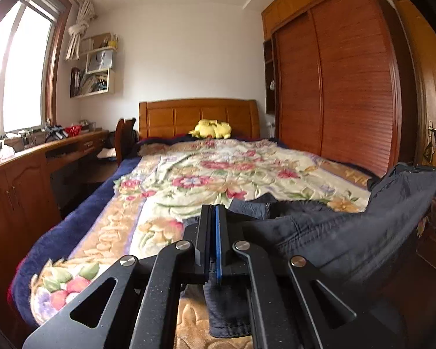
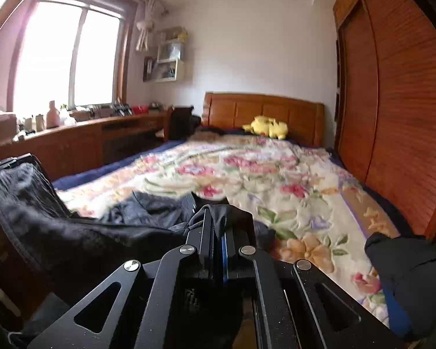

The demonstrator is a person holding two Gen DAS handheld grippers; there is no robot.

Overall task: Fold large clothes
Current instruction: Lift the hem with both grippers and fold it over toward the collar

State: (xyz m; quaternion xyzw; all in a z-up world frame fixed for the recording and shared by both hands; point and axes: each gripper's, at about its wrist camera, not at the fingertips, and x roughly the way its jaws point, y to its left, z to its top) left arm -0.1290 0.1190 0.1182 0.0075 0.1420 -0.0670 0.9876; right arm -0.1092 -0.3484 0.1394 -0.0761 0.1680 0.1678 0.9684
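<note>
A large dark garment [image 1: 334, 232] hangs stretched between my two grippers over the foot of the bed. In the left wrist view my left gripper [image 1: 213, 208] is shut on one edge of it, and a ribbed hem [image 1: 226, 311] dangles below the jaws. The cloth runs up to the far right, where its other end [image 1: 407, 180] is lifted. In the right wrist view my right gripper [image 2: 216, 212] is shut on a bunched fold of the same garment [image 2: 72, 232], which sags leftward to a raised end [image 2: 14, 174]. Part of the cloth rests on the floral blanket [image 2: 276, 174].
The bed's floral blanket [image 1: 203, 174] reaches back to a wooden headboard [image 1: 200, 116] with a yellow plush toy [image 1: 212, 129] against it. A wooden wardrobe [image 1: 334, 87] lines the right side and a cluttered desk [image 1: 28, 168] the left. Another dark cloth bundle [image 2: 407, 276] lies at the near right.
</note>
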